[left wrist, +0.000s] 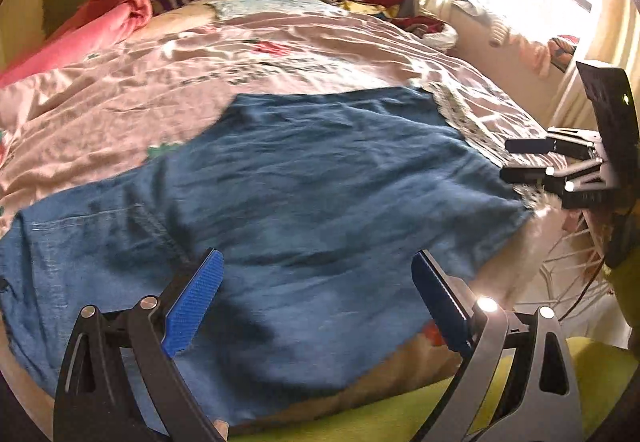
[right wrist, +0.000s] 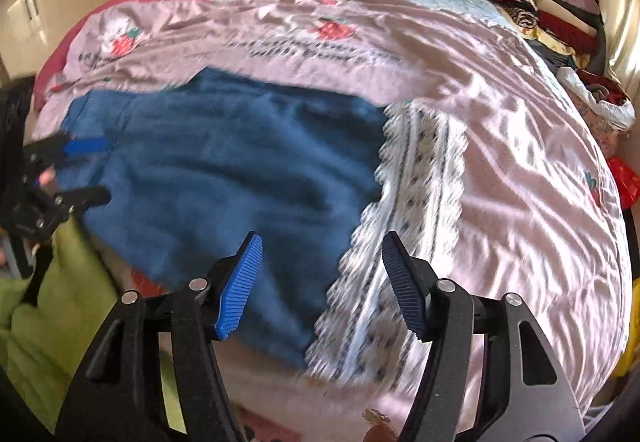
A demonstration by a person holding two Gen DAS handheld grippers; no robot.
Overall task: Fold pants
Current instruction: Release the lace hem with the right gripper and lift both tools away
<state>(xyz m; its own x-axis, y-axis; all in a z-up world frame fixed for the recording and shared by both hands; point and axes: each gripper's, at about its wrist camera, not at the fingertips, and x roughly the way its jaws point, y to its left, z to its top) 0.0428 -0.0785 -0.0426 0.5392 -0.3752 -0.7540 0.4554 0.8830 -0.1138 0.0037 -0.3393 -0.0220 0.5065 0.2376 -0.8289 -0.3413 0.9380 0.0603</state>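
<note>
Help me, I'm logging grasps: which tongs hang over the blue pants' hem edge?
The right tongs: open, they straddle the blue pants edge beside the lace-trimmed strip. The left tongs, also open, hang over mid-fabric.

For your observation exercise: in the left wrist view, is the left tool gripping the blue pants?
No: the left tool is open above the blue pants, its pads apart and pinching no fabric.

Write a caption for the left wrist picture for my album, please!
Open left gripper hovers over blue pants spread on a pink bedspread, the right gripper open beside them.
</note>
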